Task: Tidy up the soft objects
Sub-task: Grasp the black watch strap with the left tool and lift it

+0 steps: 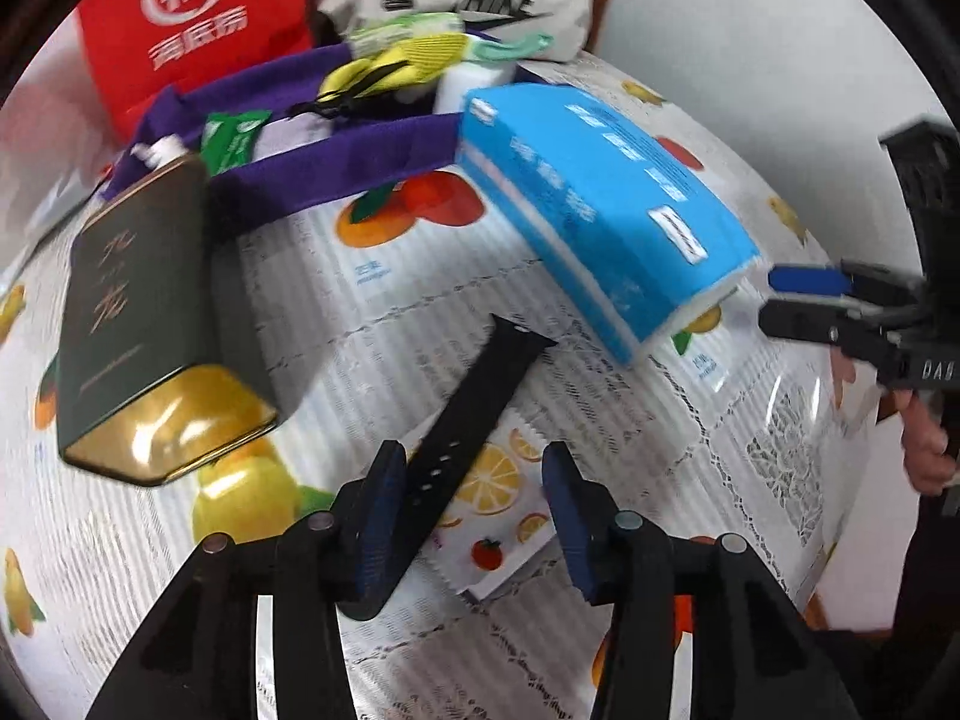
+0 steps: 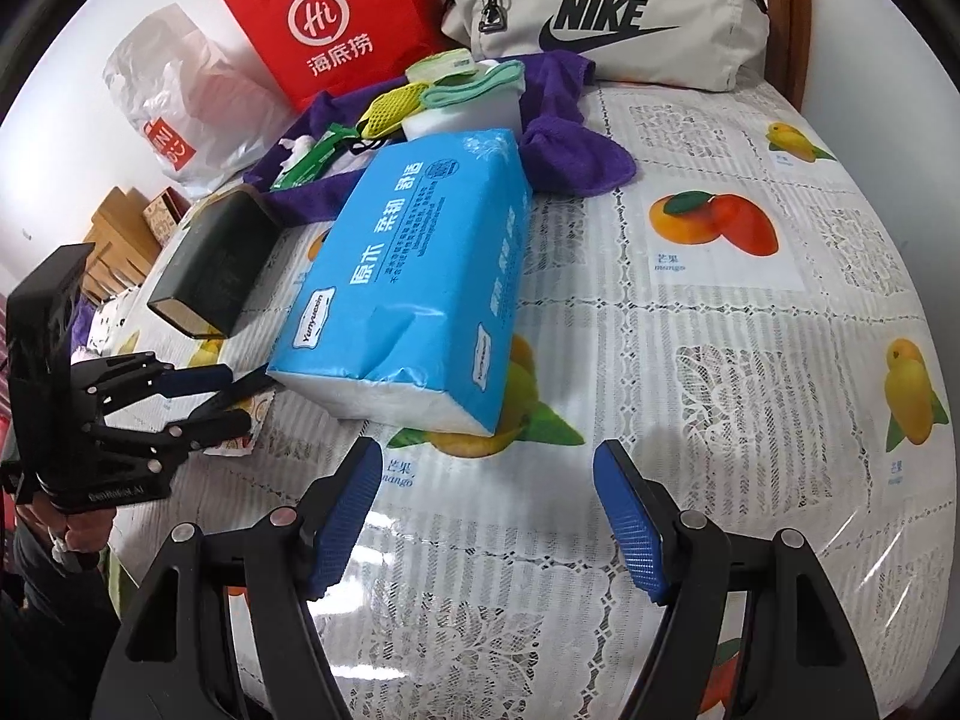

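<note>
Left of the blue plastic tissue pack (image 2: pixel 414 276) lies the dark green rectangular tin (image 2: pixel 213 264). The left hand-held gripper (image 1: pixel 474 480) is spread, its jaws around the black rubber watch strap (image 1: pixel 474 396) without pinching it. In front of the pack, the right hand-held gripper (image 2: pixel 489 480) hangs spread and empty over the fruit-print desk (image 2: pixel 750 360).

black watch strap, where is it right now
In the left wrist view the black watch strap lies on the fruit-print tablecloth, its near end between the left gripper fingers, with the dark green tin to its left and the blue tissue pack upper right.
</note>
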A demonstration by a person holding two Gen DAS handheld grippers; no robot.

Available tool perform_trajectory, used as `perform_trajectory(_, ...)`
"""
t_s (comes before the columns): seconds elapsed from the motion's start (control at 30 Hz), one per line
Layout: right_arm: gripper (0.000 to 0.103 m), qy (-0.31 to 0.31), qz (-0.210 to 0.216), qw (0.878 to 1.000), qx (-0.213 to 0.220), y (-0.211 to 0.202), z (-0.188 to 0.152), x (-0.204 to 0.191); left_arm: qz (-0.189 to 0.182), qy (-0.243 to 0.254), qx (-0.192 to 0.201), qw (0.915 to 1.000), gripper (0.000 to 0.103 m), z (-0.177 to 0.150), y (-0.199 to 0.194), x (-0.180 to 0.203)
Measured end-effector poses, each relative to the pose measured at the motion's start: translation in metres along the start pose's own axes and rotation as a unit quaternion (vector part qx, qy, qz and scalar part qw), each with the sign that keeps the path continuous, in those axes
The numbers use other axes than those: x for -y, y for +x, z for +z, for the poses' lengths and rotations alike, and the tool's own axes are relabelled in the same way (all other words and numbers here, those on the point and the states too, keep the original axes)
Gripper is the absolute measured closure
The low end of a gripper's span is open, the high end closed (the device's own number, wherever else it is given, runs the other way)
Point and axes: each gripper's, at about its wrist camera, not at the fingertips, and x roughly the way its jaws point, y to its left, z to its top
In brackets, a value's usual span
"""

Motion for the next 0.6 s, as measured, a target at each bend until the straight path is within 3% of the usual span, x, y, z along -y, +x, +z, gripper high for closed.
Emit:
perform_trajectory(0.1, 0.03, -0.002, 0.001, 1.0, -0.002, 0.002, 0.001, -0.003, 0.03, -0.009, -0.003, 0.9995, 0.057, -0.002, 0.006, -0.009)
perform_trajectory(0.2, 0.03, -0.007, 0.004, 1.0, -0.004, 0.003, 0.001, -0.008, 0.028, -0.009, 0.002, 0.9996, 0.058, -0.003, 0.005, -0.008)
perform_trajectory(0.23, 0.03, -0.01, 0.003, 1.0, -0.004, 0.003, 0.0, -0.01, 0.027, -0.009, 0.003, 0.9996, 0.06, -0.005, 0.004, -0.008)
perform_trajectory(0.3, 0.03, -0.014, 0.001, 1.0, -0.006, 0.003, -0.001, -0.013, 0.023, -0.012, 0.005, 0.9996, 0.075, -0.009, 0.001, -0.006)
perform_trajectory(0.4, 0.03, -0.016, 0.001, 1.0, -0.005, 0.001, -0.002, -0.015, 0.002, -0.02, -0.002, 0.9998, 0.08, -0.015, -0.004, -0.003)
perform_trajectory(0.53, 0.03, -0.018, 0.002, 1.0, -0.003, -0.002, -0.004, -0.016, -0.009, -0.022, -0.011, 0.9997, 0.08, -0.026, -0.009, 0.004)
perform_trajectory(0.6, 0.03, -0.018, 0.003, 1.0, -0.002, -0.004, -0.006, -0.017, -0.014, -0.017, -0.012, 0.9997, 0.072, -0.029, -0.01, 0.007)
